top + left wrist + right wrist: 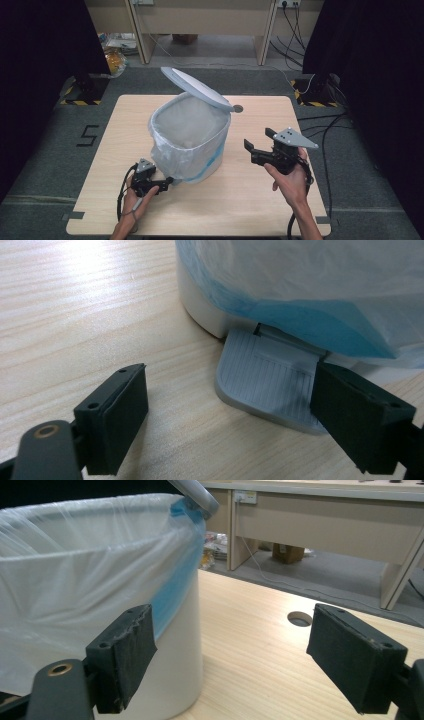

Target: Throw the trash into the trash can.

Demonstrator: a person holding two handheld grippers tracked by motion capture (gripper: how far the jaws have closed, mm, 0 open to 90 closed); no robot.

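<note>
A white pedal bin (192, 145) with a clear, blue-edged bag liner (170, 150) stands mid-table, its grey lid (197, 89) tilted up and open. My left gripper (168, 181) lies low at the bin's front left foot. In the left gripper view its jaws (230, 390) stand wide apart, and the right-hand one rests on the ribbed grey pedal (265, 380). My right gripper (258, 138) hovers to the right of the bin, open and holding nothing. In the right gripper view (230, 635) the bin wall (177, 645) sits just behind the left-hand jaw.
The wooden table (250, 200) has a round cable hole (238, 108) behind the bin, also seen as a hole (300, 618) between the right jaws. Desks (200, 20) stand beyond the table, cables (320, 130) lie on the floor at right, and dark curtains hang on both sides.
</note>
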